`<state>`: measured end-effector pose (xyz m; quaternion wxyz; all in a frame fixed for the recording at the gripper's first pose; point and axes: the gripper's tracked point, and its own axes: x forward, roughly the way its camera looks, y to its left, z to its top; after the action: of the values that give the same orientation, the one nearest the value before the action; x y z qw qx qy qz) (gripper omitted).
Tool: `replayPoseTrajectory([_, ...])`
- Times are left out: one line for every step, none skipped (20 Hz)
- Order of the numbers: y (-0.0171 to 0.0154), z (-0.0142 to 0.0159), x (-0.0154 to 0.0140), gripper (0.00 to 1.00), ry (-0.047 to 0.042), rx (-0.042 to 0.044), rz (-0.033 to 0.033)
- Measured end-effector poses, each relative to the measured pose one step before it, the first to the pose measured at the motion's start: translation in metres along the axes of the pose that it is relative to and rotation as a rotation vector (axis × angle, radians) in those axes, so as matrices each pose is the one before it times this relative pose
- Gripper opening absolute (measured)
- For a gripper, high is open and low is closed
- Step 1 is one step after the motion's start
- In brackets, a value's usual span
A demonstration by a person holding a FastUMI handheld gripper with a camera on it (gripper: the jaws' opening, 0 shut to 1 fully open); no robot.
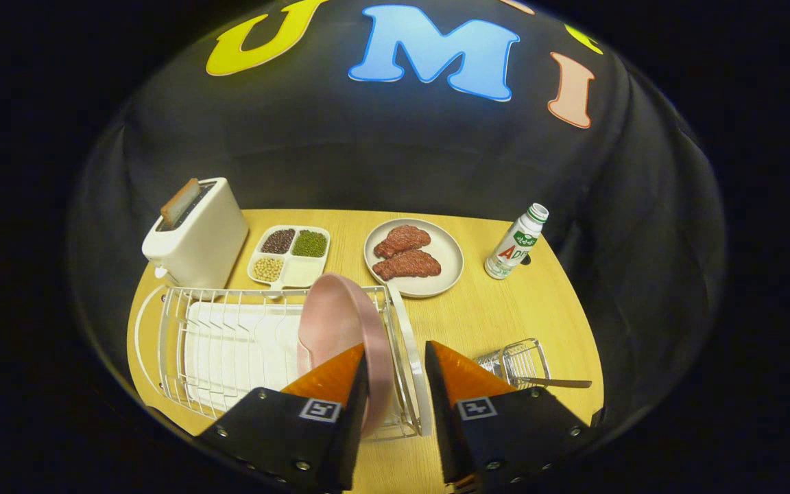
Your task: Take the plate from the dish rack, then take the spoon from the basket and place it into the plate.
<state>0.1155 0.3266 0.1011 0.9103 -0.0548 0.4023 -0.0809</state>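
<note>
Plate (337, 322): pink, on edge in the rack's (182, 343) right end, centre of frame, tilted a bit left. Its rim runs down between the fingers, hard by the left one; contact unclear.

Left to right:
- Toaster (199, 237), upper left, slice of toast (179, 202) sticking out of the slot.
- Rack below it, white wire with a white drip tray (237, 350), left-centre on the wooden table (505, 315).
- Divided dish (290, 256) behind the rack: dark beans, green beans, pale beans, one section of something whitish.
- Grey dish (436, 267) centre-right of that, two pieces of red meat (405, 254) on it.
- Gripper (396, 363), bottom centre, fingers parted with a clear gap, nothing clamped. Right finger sits over the rack's right rail.
- Basket (515, 360), small wire one, lower right just beyond the right finger; spoon (559, 383) in it, handle sticking out to the right.
- Bottle (517, 241), upper right, white with green cap, standing well apart from the basket.
</note>
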Motion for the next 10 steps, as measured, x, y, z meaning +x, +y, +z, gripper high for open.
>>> replayPoseTrajectory([0.00473, -0.00402, 0.00380, 0.38, 0.02377, -0.00557, -0.02156])
replayPoseTrajectory([0.00116, -0.00284, 0.00549, 0.17, 0.01336, -0.02405, -0.02305])
replayPoseTrajectory([-0.00267, 0.00426, -0.00368, 0.15, 0.00000, -0.02668, -0.02853])
replayPoseTrajectory([0.00401, 0.00220, 0.00316, 0.12, -0.00957, -0.01193, -0.00706])
replayPoseTrajectory([0.00271, 0.00325, -0.00136, 0.10, -0.00571, -0.02013, -0.01295])
replayPoseTrajectory([0.00059, -0.00052, -0.00218, 0.08, 0.00098, -0.02044, -0.01676])
replayPoseTrajectory([0.00320, 0.00377, -0.00281, 0.08, -0.01035, -0.00613, -0.01396])
replayPoseTrajectory([0.00330, 0.00186, -0.00404, 0.08, -0.00552, -0.00816, -0.01742])
replayPoseTrajectory([0.00065, 0.00524, -0.00457, 0.09, -0.01203, -0.02248, -0.02137])
replayPoseTrajectory([-0.00040, 0.00640, -0.00373, 0.08, -0.02059, -0.02237, -0.02751])
